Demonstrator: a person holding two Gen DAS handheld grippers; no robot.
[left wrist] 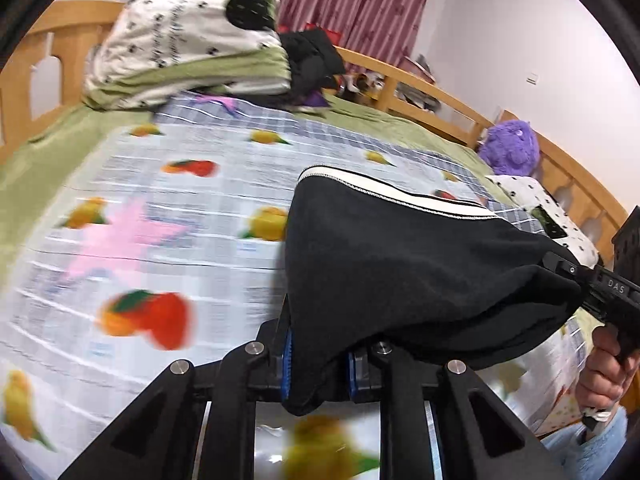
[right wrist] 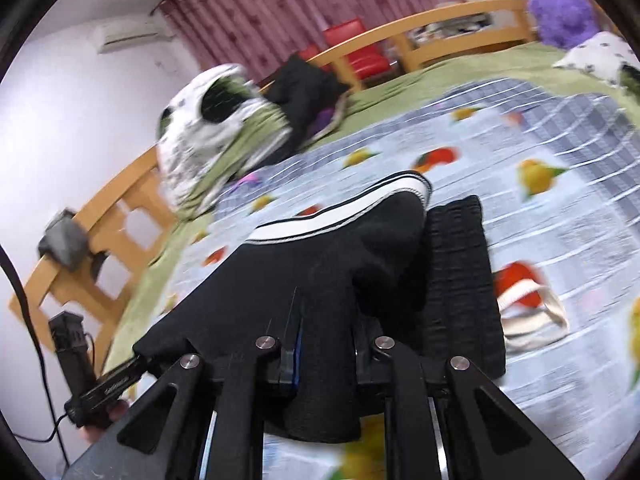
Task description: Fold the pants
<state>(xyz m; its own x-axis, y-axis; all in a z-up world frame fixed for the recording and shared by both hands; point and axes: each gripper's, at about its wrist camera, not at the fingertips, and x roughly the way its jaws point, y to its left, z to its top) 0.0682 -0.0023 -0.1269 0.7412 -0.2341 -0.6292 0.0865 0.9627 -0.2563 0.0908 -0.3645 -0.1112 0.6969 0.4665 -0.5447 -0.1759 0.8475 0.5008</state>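
Note:
Black pants (left wrist: 400, 264) with a white side stripe hang stretched between my two grippers above the bed. My left gripper (left wrist: 318, 364) is shut on one end of the pants; black cloth fills the gap between its blue pads. The right gripper (left wrist: 576, 276) grips the other end at the right edge of the left wrist view. In the right wrist view my right gripper (right wrist: 326, 356) is shut on the pants (right wrist: 320, 264), and the left gripper (right wrist: 136, 364) holds the far end at lower left. A ribbed black part (right wrist: 460, 280) hangs to the right.
A fruit-print sheet (left wrist: 180, 216) covers the bed over a green cover. A folded quilt (left wrist: 188, 40) and dark clothes (left wrist: 312, 60) lie at the far end. A purple plush (left wrist: 510, 148) sits by the wooden rail (left wrist: 432, 84). A white cloth item (right wrist: 532, 320) lies on the sheet.

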